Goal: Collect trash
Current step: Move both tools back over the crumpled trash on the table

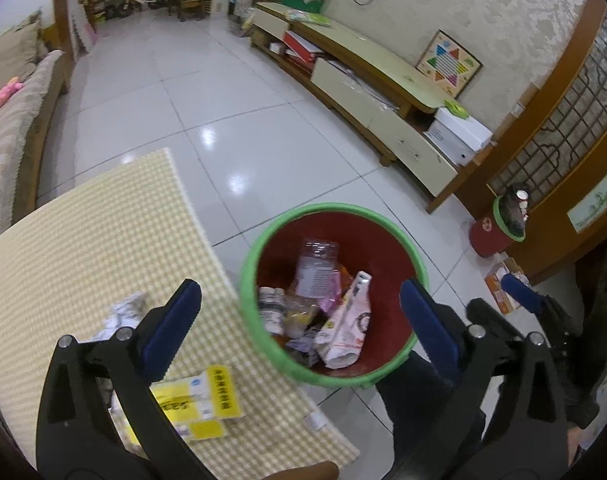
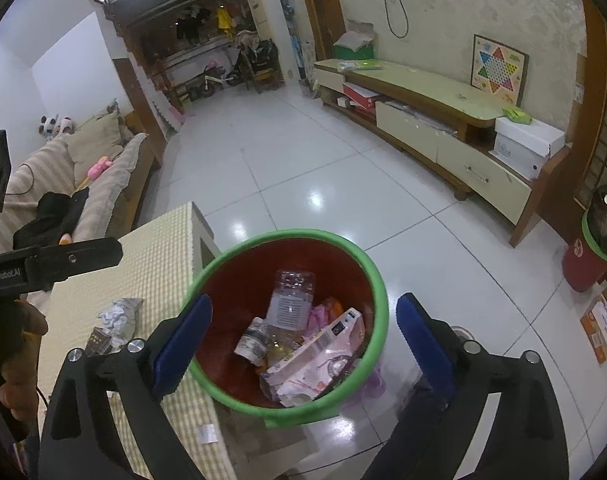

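Observation:
A red bin with a green rim stands on the floor against the table's edge. In it lie a clear plastic bottle, a pink carton and other scraps. My left gripper hangs open above it, nothing between its pads. My right gripper is open too, over the same bin rim, bottle and carton. On the yellow-checked table lie crumpled paper and yellow-and-white boxes. The crumpled paper also shows in the right wrist view.
A second red bin with cups in it stands by the wooden partition, a cardboard box on the floor near it. A long low TV cabinet runs along the right wall, a sofa along the left. White tiled floor lies between.

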